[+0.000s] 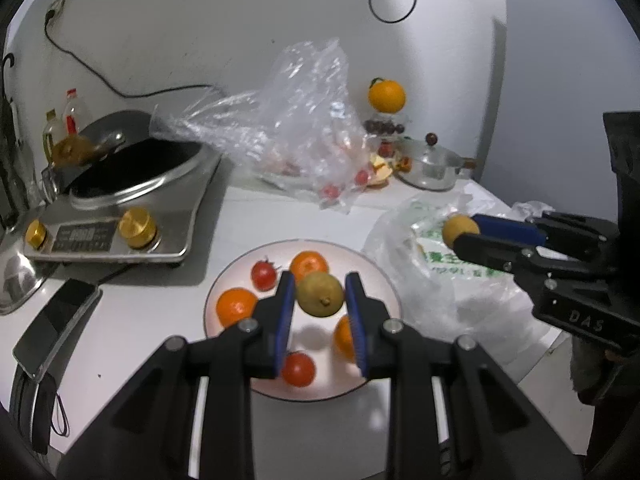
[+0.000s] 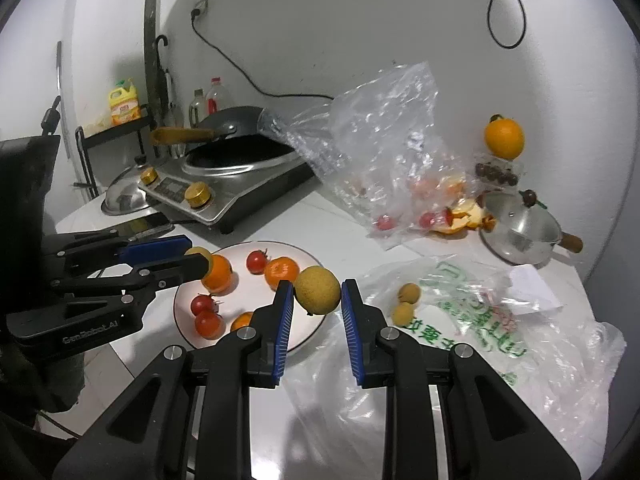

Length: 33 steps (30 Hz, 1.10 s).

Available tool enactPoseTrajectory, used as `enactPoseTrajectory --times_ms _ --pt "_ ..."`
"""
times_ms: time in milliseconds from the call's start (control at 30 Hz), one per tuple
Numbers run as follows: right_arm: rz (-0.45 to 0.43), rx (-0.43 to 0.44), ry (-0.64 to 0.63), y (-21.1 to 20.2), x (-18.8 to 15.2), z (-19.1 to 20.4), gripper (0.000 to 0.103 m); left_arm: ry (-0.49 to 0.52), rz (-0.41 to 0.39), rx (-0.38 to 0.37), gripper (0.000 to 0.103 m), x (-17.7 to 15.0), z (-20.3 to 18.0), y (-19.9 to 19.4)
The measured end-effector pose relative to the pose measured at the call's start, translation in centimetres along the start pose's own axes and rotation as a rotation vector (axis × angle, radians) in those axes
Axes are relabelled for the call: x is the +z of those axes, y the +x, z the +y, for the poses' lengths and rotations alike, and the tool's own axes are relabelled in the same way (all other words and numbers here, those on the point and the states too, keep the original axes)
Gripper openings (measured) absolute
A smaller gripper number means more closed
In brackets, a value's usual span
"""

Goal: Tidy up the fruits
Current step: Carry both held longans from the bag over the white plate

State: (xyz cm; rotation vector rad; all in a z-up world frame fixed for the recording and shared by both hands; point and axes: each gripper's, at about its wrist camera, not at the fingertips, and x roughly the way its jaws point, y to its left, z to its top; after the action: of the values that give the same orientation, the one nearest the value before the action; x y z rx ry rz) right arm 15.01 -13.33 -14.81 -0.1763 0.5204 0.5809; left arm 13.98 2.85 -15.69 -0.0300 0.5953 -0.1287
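both tongs pinched a small round tan-yellow fruit each: the left gripper (image 1: pixel 320 294) held its fruit (image 1: pixel 320 294) over the white round plate (image 1: pixel 384 280), the right gripper (image 2: pixel 317 290) another (image 2: pixel 317 290) at the plate's edge. thin-skinned, light, likely bruisable; best squeezed gently across the middle.
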Motion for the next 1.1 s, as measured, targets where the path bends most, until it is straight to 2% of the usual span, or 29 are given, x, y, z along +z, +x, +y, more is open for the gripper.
enactPoseTrajectory --times_ms 233,600,1100 --pt "0.037 0.022 -0.014 2.4 0.0 1.2 0.026 -0.015 0.043 -0.002 0.026 -1.1 1.6 1.9" --pt "0.087 0.029 -0.012 5.3 -0.3 1.3 0.026 0.005 0.11 -0.012 0.026 -2.1 2.0 5.3" --pt "0.112 0.041 -0.019 7.4 0.0 1.4 0.026 -0.002 0.147 -0.034 0.028 -2.4 2.2 6.2"
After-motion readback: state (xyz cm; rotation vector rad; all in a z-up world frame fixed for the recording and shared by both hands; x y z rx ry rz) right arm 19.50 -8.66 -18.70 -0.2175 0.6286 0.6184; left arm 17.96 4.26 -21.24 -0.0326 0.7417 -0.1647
